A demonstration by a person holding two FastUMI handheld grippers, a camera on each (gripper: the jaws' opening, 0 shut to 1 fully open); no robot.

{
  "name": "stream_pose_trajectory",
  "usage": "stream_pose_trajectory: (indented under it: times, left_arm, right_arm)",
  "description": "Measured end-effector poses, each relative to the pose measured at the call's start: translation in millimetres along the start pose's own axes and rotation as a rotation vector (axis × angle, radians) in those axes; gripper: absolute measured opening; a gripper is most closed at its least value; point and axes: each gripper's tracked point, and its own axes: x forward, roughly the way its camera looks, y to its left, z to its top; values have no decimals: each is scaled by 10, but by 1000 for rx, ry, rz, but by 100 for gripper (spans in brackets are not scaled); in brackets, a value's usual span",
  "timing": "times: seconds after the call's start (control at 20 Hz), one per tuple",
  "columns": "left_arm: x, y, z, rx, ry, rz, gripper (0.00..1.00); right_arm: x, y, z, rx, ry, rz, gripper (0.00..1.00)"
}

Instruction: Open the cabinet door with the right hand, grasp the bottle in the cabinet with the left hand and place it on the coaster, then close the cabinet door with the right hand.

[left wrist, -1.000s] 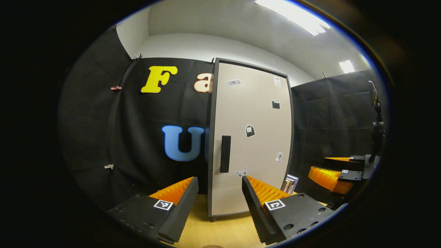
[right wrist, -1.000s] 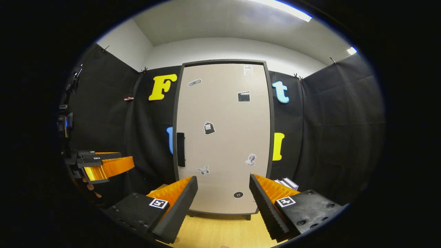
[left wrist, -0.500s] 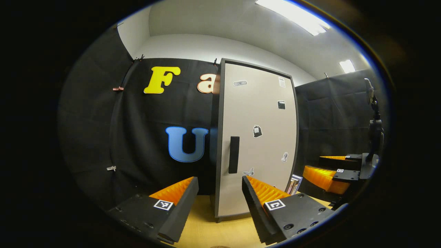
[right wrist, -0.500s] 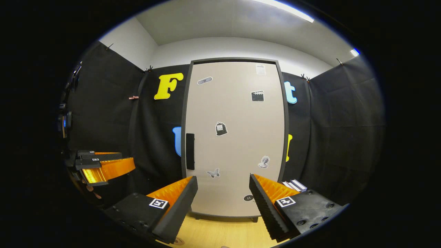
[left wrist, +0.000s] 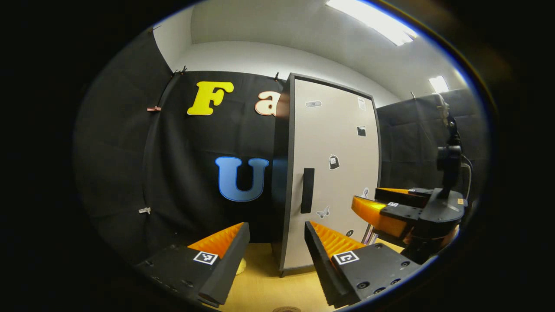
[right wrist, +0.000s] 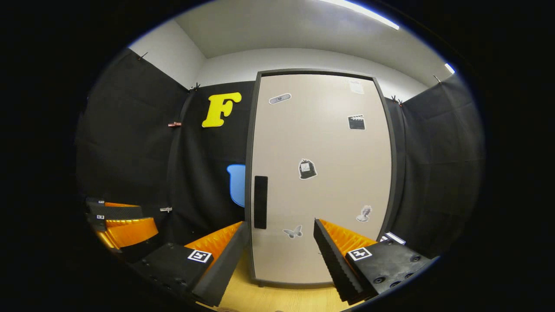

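Cabinet door (right wrist: 321, 182) stands shut ahead of the right gripper (right wrist: 281, 253), whose fingers are spread with nothing between them, and the dark handle (right wrist: 260, 202) on the door's left edge sits just above and beyond the left fingertip, not yet touched. Nothing of the task looks done: opening the door, taking out the bottle, setting it on the coaster and closing the door all remain, and bottle and coaster cannot be made out. Off to the side, the left gripper (left wrist: 276, 255) hangs spread and empty, the cabinet (left wrist: 331, 173) beyond its fingers.
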Motion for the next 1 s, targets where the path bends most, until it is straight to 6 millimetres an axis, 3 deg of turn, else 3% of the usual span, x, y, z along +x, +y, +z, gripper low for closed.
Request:
stream_pose_trajectory:
  times: [0.35, 0.75, 1.0]
  left_arm:
    - [-62, 262, 51, 46, -18, 22, 81]
    - [-30, 354, -22, 24, 2, 39, 81]
    - [-29, 456, -14, 36, -1, 70, 81]
  right_arm:
    - [569, 256, -173, -19, 12, 2, 97]
    - [1111, 341, -333, -49, 20, -36, 95]
    - [1340, 374, -414, -53, 26, -66, 94]
